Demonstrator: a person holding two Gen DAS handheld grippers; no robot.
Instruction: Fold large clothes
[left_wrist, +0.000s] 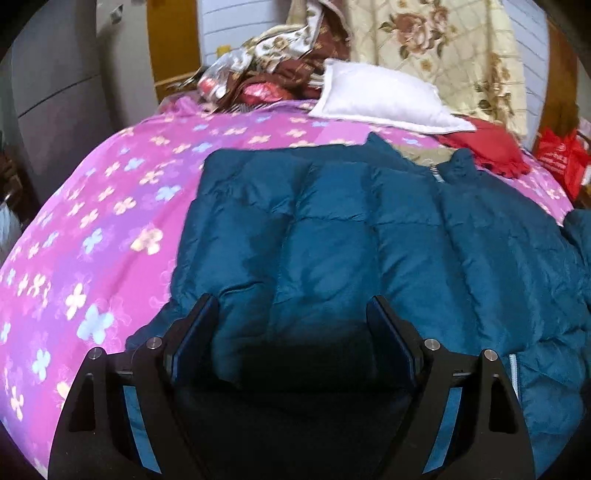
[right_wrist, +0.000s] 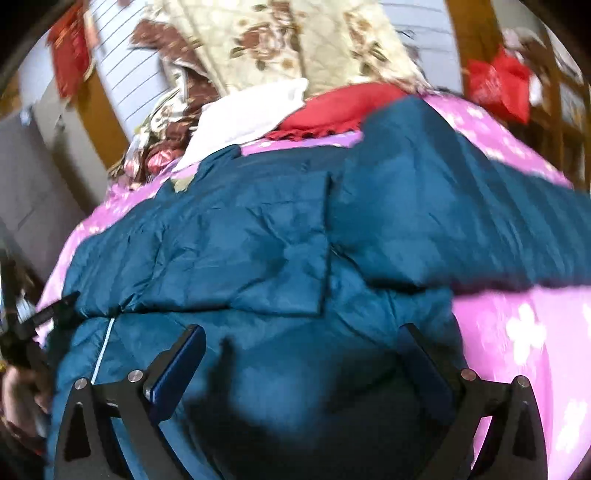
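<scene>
Both grippers, left (left_wrist: 291, 314) and right (right_wrist: 303, 343), are hovering with fingers apart over the jacket (left_wrist: 332, 221) lying ahead of their tips, seemingly picking a hem grip before folding.

No words or numbers clear enough to read. Some pale marks on the red bag (left_wrist: 563, 157) at the far right of the bed, too small and blurry to make out. Same red bag (right_wrist: 498, 83) smeared in the other view. Nothing written on the blue jacket (left_wrist: 351, 229) or the flowered pink sheet (left_wrist: 110, 206).
</scene>
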